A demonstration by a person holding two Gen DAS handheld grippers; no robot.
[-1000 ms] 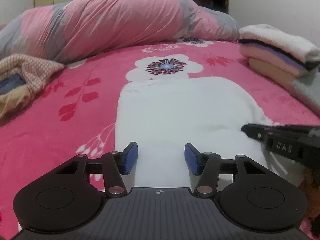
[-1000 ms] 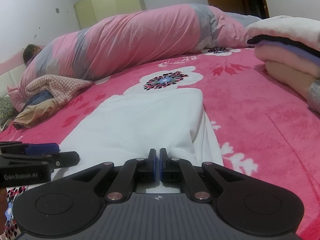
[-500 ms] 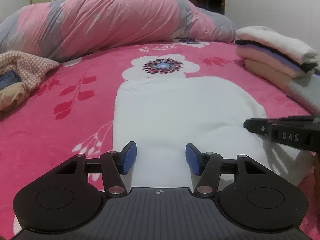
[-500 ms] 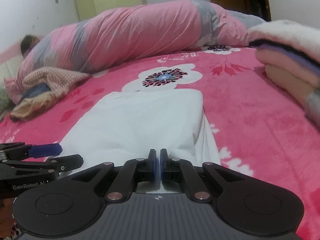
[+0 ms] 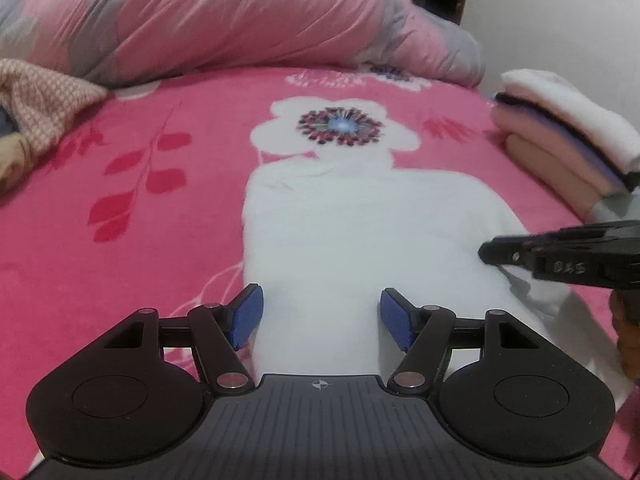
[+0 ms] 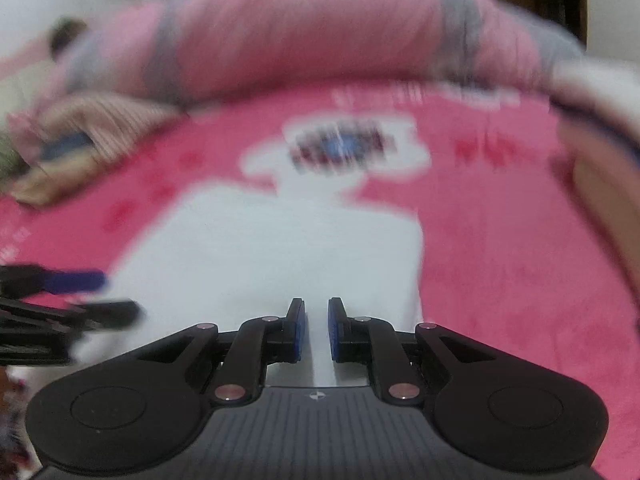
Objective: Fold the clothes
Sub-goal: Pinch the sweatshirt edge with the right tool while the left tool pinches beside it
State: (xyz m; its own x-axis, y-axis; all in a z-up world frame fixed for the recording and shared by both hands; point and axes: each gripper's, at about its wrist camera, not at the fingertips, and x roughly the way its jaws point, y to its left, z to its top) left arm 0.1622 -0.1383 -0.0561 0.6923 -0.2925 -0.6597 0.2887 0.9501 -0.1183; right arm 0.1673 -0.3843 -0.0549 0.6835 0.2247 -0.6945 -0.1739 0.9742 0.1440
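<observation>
A white garment (image 5: pixel 360 232) lies flat on the pink flowered bedspread (image 5: pixel 132 220), folded into a long strip. My left gripper (image 5: pixel 322 316) is open, its blue pads spread above the garment's near left edge, holding nothing. My right gripper (image 6: pixel 317 330) hovers over the garment's near end (image 6: pixel 280 256); its jaws stand slightly apart with white cloth showing in the narrow gap. The right wrist view is blurred by motion. The right gripper also shows in the left wrist view (image 5: pixel 560 256) at the right, and the left gripper shows in the right wrist view (image 6: pixel 76 292) at the left.
A stack of folded clothes (image 5: pixel 560 140) sits at the bed's right edge. A rolled pink and grey duvet (image 5: pixel 240 16) lies across the back. A heap of unfolded clothes (image 5: pixel 36 108) lies at the left.
My right gripper's jaws have parted slightly; they were pressed shut on the white garment's edge. Both views have tilted down and moved, the right one fast enough to blur. The left gripper stays open.
</observation>
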